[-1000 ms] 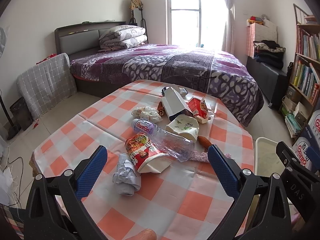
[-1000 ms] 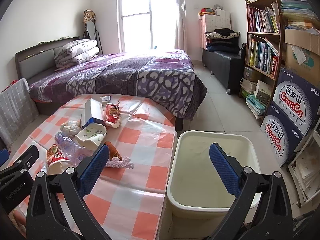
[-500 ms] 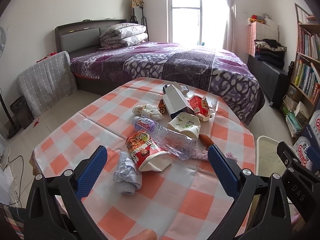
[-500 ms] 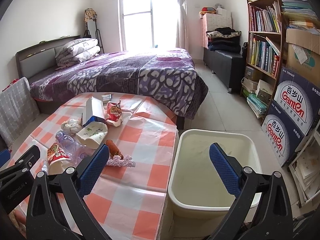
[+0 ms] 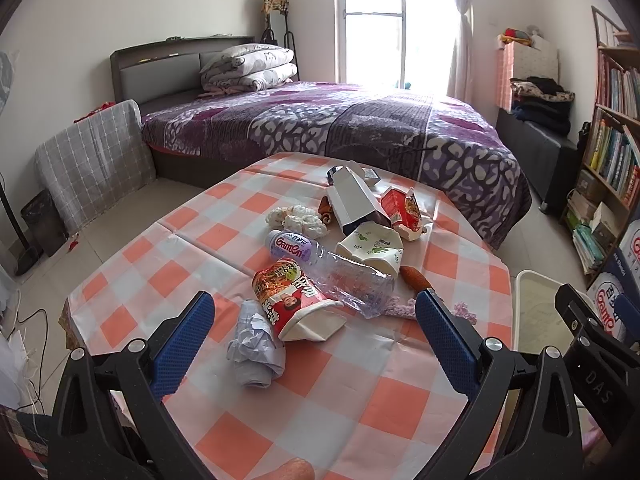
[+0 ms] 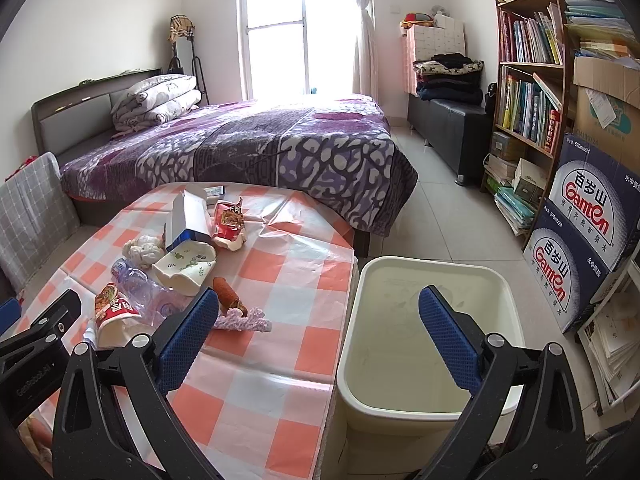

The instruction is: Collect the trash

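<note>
Left gripper (image 5: 314, 320) fingers spread wide, empty, above the crumpled paper (image 5: 256, 350) on the bench (image 5: 360, 400). Lower over the paper and close fully (it compresses). Right gripper (image 6: 318, 326), equally wide, faces the empty bin (image 6: 432, 320).

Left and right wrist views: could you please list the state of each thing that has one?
left gripper: open, holding nothing
right gripper: open, holding nothing
bin: upright, nothing inside
noodle cup: on its side, crushed
water bottle: lying, crumpled
paper cup: tipped over, squashed
carton: lying, opened
paper ball: crumpled
</note>
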The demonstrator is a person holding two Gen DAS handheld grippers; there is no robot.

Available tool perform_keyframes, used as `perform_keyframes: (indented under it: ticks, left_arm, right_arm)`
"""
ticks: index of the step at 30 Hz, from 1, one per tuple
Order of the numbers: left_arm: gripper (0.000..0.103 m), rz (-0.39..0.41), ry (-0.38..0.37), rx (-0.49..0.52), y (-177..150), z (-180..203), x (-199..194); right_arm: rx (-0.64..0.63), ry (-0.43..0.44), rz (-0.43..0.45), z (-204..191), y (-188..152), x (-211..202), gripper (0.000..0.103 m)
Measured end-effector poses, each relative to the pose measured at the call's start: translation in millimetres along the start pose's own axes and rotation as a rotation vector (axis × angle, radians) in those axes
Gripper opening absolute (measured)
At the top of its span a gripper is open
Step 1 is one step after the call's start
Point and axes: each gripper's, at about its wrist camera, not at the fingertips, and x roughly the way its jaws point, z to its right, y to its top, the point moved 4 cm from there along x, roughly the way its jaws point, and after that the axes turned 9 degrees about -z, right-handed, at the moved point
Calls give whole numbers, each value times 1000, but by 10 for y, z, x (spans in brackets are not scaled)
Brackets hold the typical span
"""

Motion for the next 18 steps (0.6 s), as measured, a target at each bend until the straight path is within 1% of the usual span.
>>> perform_keyframes:
  ticks: [18]
  left_arm:
    - [97,0,-1,1,5,-5,0]
  right_arm:
    - [1,2,-3,2,2,9,96]
